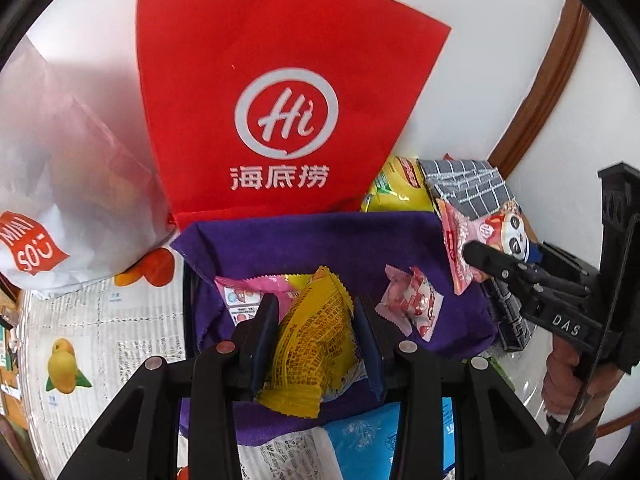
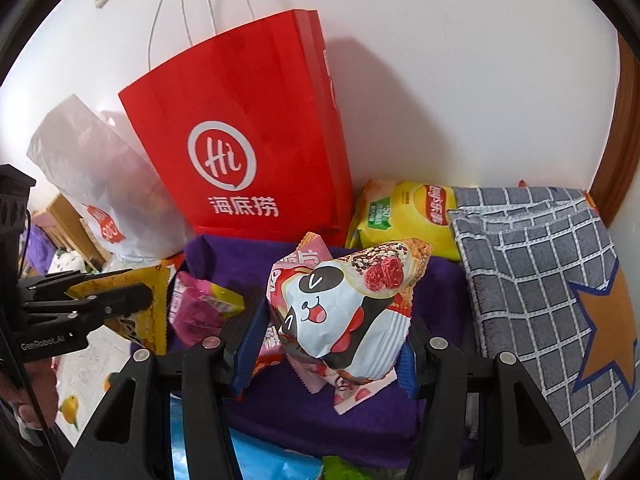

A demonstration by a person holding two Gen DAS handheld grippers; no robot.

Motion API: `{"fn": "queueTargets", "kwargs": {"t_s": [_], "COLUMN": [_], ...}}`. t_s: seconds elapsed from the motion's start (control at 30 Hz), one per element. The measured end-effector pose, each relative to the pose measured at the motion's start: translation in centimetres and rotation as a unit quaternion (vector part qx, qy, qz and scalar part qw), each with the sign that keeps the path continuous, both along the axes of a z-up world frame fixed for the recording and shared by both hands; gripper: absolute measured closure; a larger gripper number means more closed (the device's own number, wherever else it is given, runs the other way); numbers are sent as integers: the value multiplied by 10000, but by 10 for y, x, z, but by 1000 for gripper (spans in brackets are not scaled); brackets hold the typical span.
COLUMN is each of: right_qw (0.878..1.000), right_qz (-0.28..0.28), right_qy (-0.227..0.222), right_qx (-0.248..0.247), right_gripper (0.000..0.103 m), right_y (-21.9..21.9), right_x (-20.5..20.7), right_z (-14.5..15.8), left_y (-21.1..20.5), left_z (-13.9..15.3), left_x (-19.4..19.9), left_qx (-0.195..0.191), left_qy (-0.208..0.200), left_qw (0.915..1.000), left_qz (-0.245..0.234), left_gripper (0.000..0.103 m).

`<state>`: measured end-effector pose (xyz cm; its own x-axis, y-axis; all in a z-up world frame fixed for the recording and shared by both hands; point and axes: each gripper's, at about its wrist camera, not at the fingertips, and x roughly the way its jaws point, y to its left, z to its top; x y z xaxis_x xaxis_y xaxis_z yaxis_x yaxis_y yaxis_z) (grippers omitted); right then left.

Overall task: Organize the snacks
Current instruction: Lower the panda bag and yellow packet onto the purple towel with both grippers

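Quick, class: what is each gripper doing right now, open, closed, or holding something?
Left gripper: jaws closed on the yellow snack packet.
Right gripper: jaws closed on the panda snack packet.

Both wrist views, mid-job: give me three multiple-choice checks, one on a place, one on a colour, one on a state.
1. The chips bag lies: A) right of the red bag B) inside it C) on the white bag
2. The cloth under the snacks is: A) green B) purple C) black
3. The left tool is: A) open, empty B) shut on the yellow packet C) out of view

A: it sits by the red bag's right base.
B: purple fabric shows.
B: the pads pinch the packet.
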<state>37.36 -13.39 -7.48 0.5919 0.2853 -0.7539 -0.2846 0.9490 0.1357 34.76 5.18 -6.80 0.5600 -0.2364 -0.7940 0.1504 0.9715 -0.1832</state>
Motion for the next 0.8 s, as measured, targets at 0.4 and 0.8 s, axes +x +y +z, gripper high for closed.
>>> {"fn": "queueTargets", "kwargs": {"t_s": [0.4,0.8], "right_qw": [9988,9967], "right_qz": [-31,13], "right_qy": [454,719], "right_qx": [-172,-382], "right_gripper": [47,47], "right_y": [-6,0], "right_x": [17,23], "right_z": [-33,-55], "left_y": [-9,-9], "left_z": [-26,-39], "left_x": [10,18], "left_qx": [122,50], "left_qy": [403,661], "left_qw": [9990,9978], "left_qz": [-156,-35], "left_gripper": [66,66]}}
